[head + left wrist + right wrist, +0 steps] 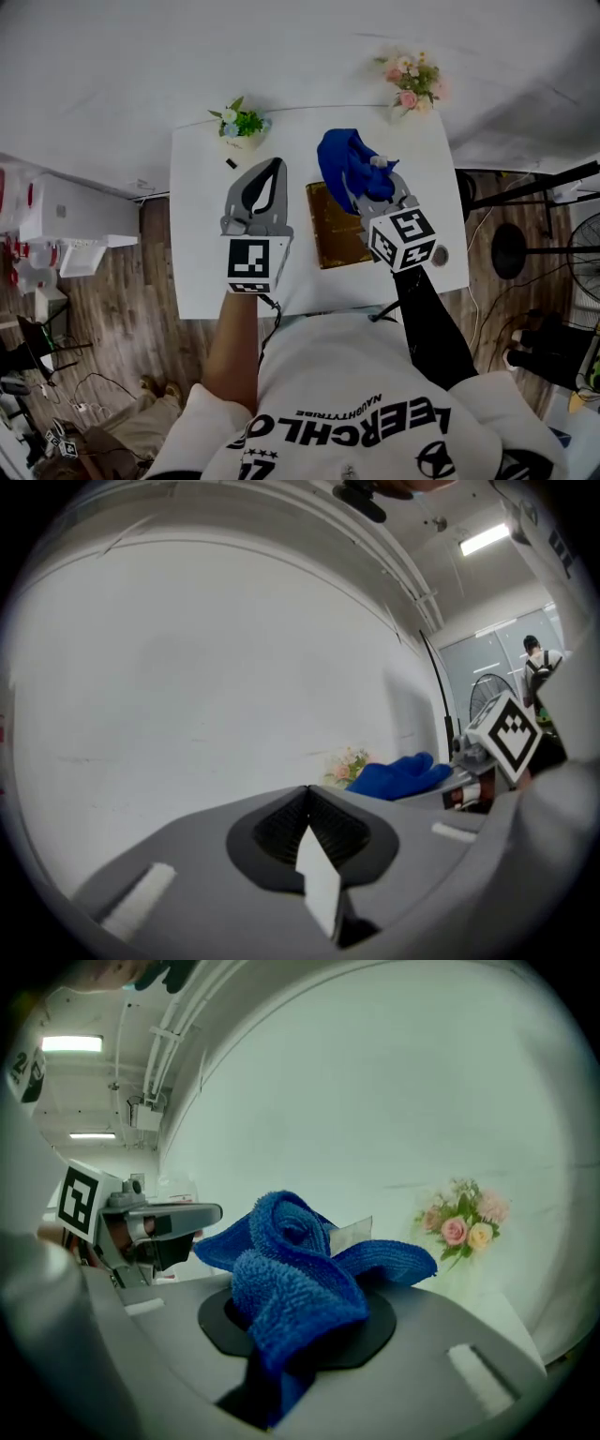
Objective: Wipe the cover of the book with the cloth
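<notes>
On the white table (202, 272), the brown book (333, 234) lies flat just beside your left gripper (270, 173), whose jaws are pressed together on nothing. Your right gripper (367, 187) has its jaws clamped on the bunched blue cloth (345, 161), which hangs over the book's far end; I cannot tell whether it touches the cover. Lower the cloth until a broad fold, not the jaw tips, bears on the cover, then draw it along the book toward you in even strokes. If the book looks likely to slide, steady its left edge with the left gripper.
</notes>
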A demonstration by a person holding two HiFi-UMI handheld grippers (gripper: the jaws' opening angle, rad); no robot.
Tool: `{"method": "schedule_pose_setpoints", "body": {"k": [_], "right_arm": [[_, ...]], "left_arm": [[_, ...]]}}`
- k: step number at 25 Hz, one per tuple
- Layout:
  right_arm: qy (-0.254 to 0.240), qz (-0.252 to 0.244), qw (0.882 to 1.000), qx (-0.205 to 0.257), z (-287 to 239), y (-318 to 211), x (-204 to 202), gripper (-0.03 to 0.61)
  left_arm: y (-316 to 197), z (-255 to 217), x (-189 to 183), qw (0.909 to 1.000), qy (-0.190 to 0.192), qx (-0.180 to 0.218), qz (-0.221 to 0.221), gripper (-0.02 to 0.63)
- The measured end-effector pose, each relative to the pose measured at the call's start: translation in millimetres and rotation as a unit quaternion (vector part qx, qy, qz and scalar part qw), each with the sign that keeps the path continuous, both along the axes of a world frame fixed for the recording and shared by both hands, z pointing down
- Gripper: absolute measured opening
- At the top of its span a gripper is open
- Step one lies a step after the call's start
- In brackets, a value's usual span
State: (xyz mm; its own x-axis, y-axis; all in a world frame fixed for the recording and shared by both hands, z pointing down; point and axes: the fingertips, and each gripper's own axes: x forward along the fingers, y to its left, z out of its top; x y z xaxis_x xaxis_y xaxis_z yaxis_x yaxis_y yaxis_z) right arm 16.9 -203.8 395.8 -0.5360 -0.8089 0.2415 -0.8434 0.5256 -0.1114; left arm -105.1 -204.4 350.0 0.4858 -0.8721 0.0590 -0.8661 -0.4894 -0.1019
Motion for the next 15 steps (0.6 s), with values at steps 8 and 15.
{"method": "schedule_pose_setpoints", "body": {"k": [8, 15], "right_arm": [[0.031, -0.027, 0.996, -0.079, 72, -6, -26, 0.087], [0.067, -0.045, 0.987, -0.142, 123, -13, -41, 0.087]], "left_arm": [[1, 27, -3, 0.9991, 0.012, -0.04, -0.004, 0.057], [-1, 38, -14, 0.9983, 0.008, -0.054, -0.018, 0.057]]}}
